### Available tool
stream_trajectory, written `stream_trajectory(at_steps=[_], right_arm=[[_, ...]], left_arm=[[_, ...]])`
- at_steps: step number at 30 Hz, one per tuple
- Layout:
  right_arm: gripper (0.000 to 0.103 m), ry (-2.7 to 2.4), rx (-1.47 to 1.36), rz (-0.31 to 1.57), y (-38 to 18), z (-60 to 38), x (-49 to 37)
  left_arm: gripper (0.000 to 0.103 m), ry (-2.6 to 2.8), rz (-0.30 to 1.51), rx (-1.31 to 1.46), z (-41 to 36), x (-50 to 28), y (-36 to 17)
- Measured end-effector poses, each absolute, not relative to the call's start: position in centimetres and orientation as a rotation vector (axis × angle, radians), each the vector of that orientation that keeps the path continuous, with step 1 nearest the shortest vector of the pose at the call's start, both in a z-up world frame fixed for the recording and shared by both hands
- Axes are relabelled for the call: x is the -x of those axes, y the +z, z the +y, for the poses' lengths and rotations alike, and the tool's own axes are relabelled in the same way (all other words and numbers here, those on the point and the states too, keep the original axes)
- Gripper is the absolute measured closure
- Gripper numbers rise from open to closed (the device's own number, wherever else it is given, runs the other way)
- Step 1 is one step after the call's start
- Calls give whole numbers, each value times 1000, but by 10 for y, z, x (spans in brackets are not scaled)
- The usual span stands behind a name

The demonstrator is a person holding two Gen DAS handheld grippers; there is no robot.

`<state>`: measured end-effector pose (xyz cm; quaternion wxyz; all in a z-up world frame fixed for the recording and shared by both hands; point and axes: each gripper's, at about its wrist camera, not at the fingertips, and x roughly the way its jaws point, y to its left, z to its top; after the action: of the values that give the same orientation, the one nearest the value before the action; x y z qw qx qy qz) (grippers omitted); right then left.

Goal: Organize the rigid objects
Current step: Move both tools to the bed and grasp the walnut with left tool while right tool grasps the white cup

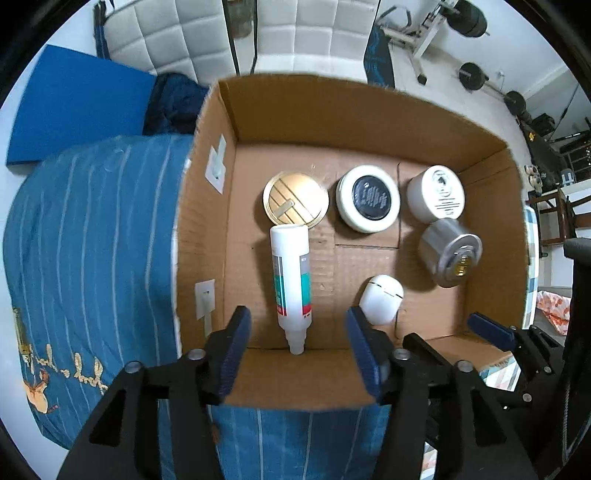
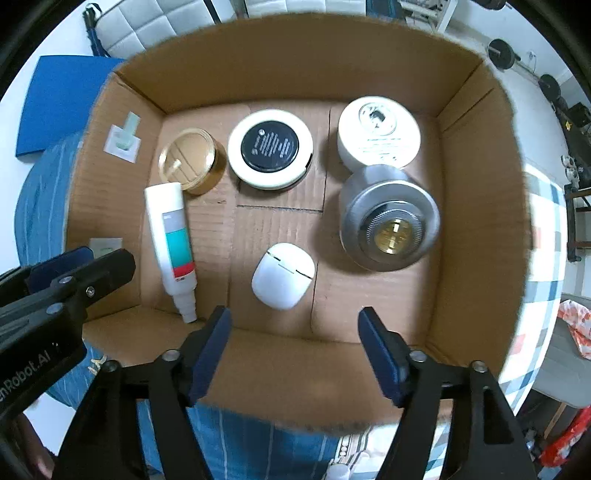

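left wrist view: both grippers, left [image 1: 298,345] and right [image 2: 294,347], gape empty over the cardboard box [image 1: 369,122].

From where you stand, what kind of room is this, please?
Probably a bedroom at home that also serves as a gym corner. The brown cardboard box rests on a blue striped quilt, a white padded headboard stands behind it, and black barbell weight plates lie on the floor.

A blue striped bedspread [image 1: 96,236] covered the bed. Behind it stood a white tufted headboard [image 1: 173,40] and a blue mat [image 1: 70,110]. Weight plates [image 1: 472,75] and a white exercise machine [image 1: 417,33] sat by the white wall.
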<state>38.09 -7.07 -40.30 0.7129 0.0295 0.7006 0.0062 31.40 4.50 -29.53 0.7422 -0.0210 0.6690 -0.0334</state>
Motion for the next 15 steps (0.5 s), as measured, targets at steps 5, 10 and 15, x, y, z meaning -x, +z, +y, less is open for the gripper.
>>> stream_trajectory(at_steps=[5, 10, 15], right_arm=[[5, 9, -64, 1499, -373, -83, -366], [0, -1, -81, 1424, -344, -97, -347], [0, 13, -104, 1372, -313, -105, -325]], left_arm=[[13, -58, 1389, 46, 48, -294, -272], [3, -36, 1310, 77, 58, -275, -243], [3, -21, 1236, 74, 73, -245, -212]])
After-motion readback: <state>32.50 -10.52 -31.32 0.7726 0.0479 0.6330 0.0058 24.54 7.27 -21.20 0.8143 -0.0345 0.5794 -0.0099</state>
